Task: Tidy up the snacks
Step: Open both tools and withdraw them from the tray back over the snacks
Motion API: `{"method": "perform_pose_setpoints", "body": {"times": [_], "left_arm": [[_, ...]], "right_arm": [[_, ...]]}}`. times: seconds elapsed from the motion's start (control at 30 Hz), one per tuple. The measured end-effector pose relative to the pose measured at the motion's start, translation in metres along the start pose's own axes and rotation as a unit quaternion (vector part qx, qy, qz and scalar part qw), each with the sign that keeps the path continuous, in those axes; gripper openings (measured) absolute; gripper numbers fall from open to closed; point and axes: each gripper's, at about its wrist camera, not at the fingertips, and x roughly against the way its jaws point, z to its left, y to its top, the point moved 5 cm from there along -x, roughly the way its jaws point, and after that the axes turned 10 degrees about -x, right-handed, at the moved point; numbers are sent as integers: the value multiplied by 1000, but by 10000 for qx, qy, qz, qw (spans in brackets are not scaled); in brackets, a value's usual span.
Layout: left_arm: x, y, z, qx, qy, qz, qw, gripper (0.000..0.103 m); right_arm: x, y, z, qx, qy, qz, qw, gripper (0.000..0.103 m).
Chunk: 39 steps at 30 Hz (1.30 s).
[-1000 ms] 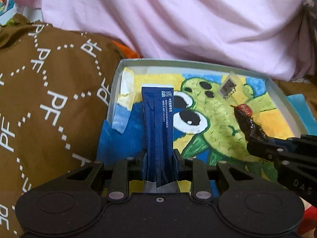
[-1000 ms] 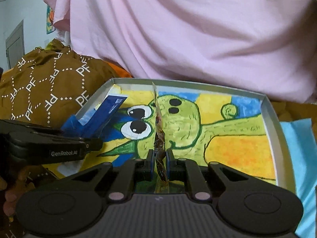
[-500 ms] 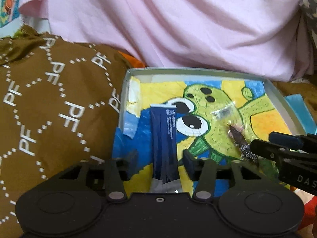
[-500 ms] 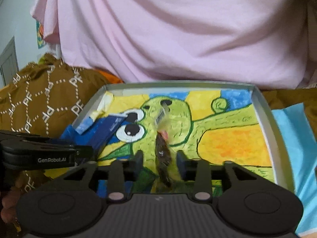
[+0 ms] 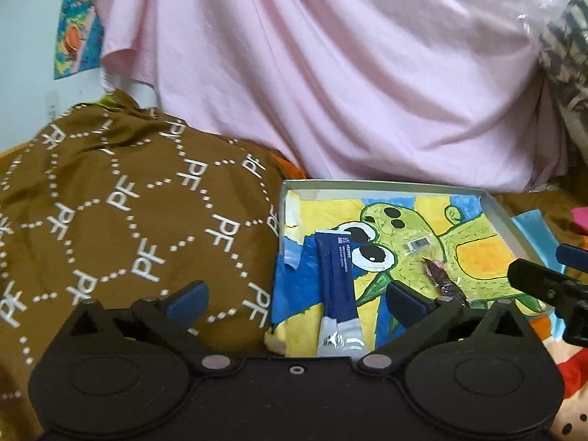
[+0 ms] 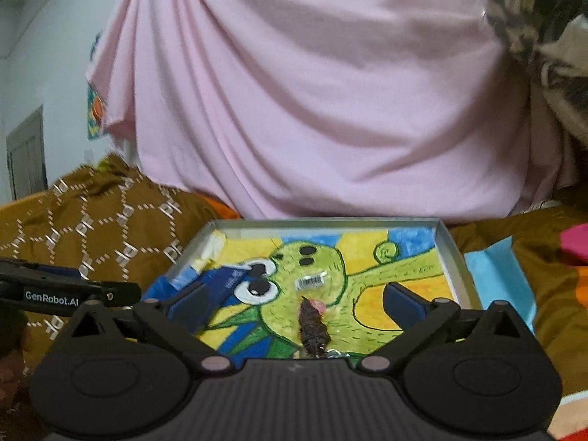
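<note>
A shallow grey tray (image 5: 496,208) with a bright painted green cartoon face inside sits on a bed. The long dark blue snack packet (image 5: 336,279) lies flat in the tray on its left side, with its silver end near the front. The clear wrapper with a dark brown snack (image 6: 312,325) inside lies in the middle of the tray, a white barcode label at its far end. The two snacks lie apart.

The left gripper (image 5: 297,296) is wide and holds nothing; the blue packet lies between its fingers, not touched. The right gripper (image 6: 294,301) is wide too and holds nothing, with the brown snack just in front of it.

A brown cloth with white letters (image 5: 128,213) is bunched up beside the tray on the left. A big pink sheet (image 6: 312,92) hangs behind the tray. A light blue paper (image 6: 492,272) lies to the right of the tray
</note>
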Motion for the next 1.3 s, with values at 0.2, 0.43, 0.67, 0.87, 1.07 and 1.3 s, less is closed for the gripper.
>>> {"method": "perform_pose_setpoints", "body": {"times": [0.2,0.43,0.67,0.87,1.07,1.3], "left_arm": [[43,-16,6,-18,79,-277,9996,102],[87,-47,6,-160,167,-452,9987,102],[121,-81,8,-299,229,-390,9985,102],[143,-112,9,-399,237,-215,9987,102],[151,-136,11,-461,249,35,9986,102],[137,-155,5,-575,103,698,9958,102]], "right_arm": [[42,-6,16,44,98,-337,9994,103],[87,-21,40,246,193,-454,9985,103],[123,-53,62,555,280,-230,9978,103],[139,-86,69,414,267,217,9985,103],[150,-113,68,360,-49,598,9975,103],[157,-135,63,249,-309,1083,9933,103]]}}
